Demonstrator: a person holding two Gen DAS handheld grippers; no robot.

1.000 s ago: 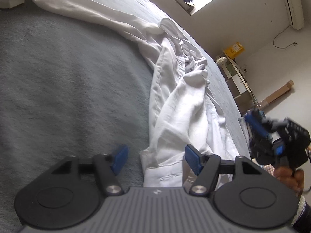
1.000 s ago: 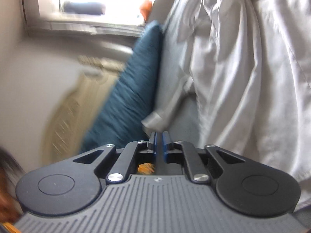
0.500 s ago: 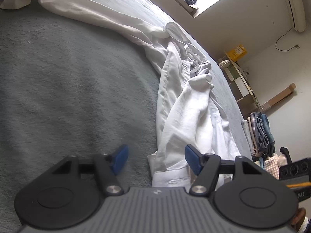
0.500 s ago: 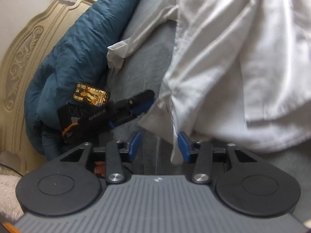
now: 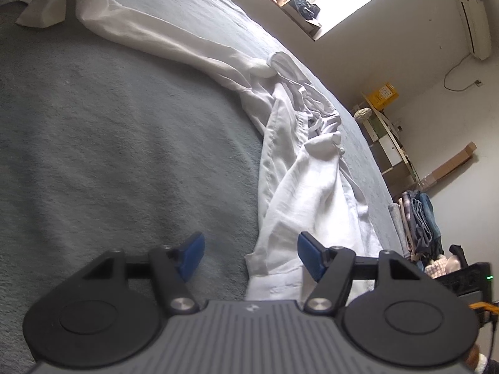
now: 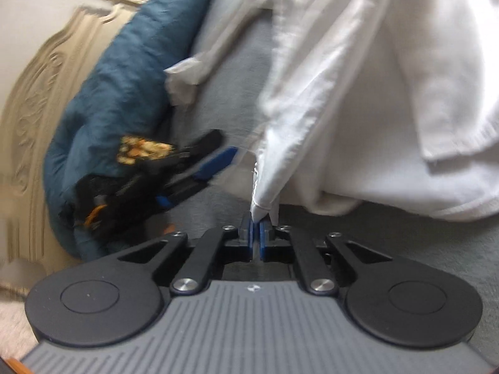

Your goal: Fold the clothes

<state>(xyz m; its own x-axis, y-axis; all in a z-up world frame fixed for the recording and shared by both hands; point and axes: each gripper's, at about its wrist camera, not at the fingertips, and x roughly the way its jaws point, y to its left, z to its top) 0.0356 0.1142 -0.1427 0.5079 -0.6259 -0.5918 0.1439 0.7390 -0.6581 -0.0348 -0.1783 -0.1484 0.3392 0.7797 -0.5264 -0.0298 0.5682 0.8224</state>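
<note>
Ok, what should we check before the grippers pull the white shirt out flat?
1. Right gripper has cloth: ok. Its jaws have just closed on a corner of the white shirt.
2. Left gripper has cloth: not ok. It is open, with the shirt's hem lying between its fingers, not pinched.
3. Shirt spread out: not ok. It lies bunched and twisted on the grey bed cover.
4. Long sleeve free: cannot tell. Its far end is crumpled near the picture's edge.
5. Room on the bed: ok. Bare cover lies beside the shirt.
</note>
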